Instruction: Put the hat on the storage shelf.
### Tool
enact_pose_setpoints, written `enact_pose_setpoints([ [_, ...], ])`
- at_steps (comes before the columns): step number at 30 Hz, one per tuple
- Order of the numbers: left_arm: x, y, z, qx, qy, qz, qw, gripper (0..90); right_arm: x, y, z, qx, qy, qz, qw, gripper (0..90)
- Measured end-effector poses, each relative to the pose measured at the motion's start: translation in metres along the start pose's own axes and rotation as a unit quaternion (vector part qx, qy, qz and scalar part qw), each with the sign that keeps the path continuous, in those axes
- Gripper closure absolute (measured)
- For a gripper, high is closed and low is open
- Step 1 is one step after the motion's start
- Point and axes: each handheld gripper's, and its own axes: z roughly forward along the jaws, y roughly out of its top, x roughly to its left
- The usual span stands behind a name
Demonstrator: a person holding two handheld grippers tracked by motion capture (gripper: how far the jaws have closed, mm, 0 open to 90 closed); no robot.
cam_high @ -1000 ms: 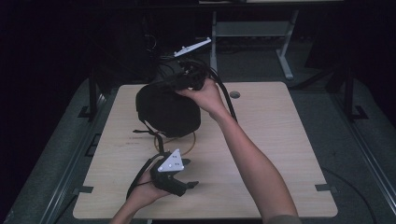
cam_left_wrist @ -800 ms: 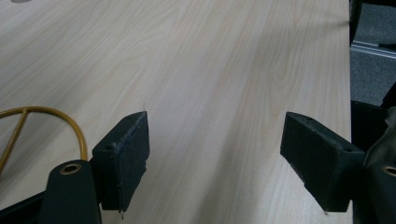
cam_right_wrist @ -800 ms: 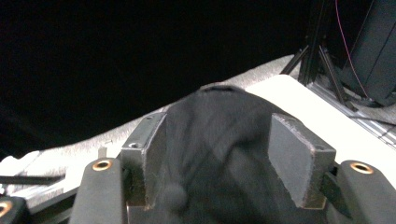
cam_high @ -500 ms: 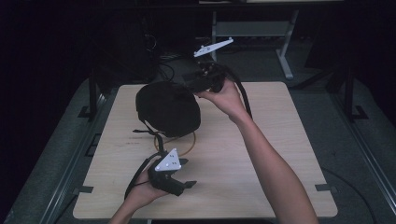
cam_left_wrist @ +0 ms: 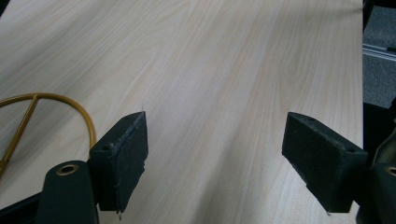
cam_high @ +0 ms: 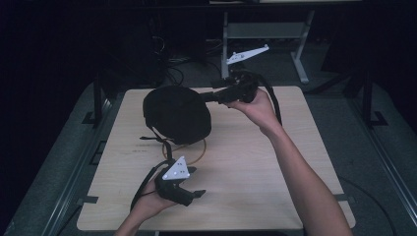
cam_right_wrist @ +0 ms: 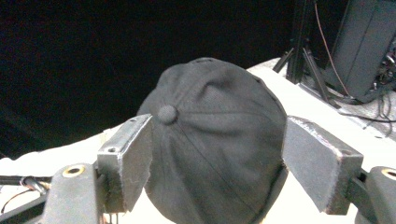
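Observation:
A black cap (cam_high: 177,114) rests on a gold wire ring stand (cam_high: 198,153) at the back left of the wooden table (cam_high: 275,162). My right gripper (cam_high: 215,96) is held level at the cap's right side, pointing at it. In the right gripper view its jaws stand open, with the cap (cam_right_wrist: 215,140) and its top button just ahead of the right gripper (cam_right_wrist: 217,144). My left gripper (cam_high: 199,192) lies low near the front edge, open. In the left gripper view the left gripper (cam_left_wrist: 215,149) spans bare wood, with the gold ring (cam_left_wrist: 56,100) off to its left.
The table's right half is bare wood. Behind the table stand a metal frame (cam_high: 265,29) and loose cables (cam_high: 172,69) on a dark floor. Black straps (cam_high: 157,140) hang from the cap toward the left gripper.
My right gripper has drawn back to the right, off the top of the cap, and now sits at its side. The cap and the left gripper have stayed put.

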Motion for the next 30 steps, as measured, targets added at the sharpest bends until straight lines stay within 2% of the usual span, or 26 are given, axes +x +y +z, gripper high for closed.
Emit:
enact_pose_setpoints([
  [9,0.001,-0.001,-0.002,-0.007,0.003,-0.008,0.9999,22.1,-0.005,-0.013,-0.011,-0.007,0.004,0.011,0.9999,22.6],
  [30,0.004,-0.002,-0.003,-0.006,0.009,-0.007,0.9999,21.1,-0.014,-0.041,-0.031,-0.002,-0.006,0.025,0.9997,20.9],
])
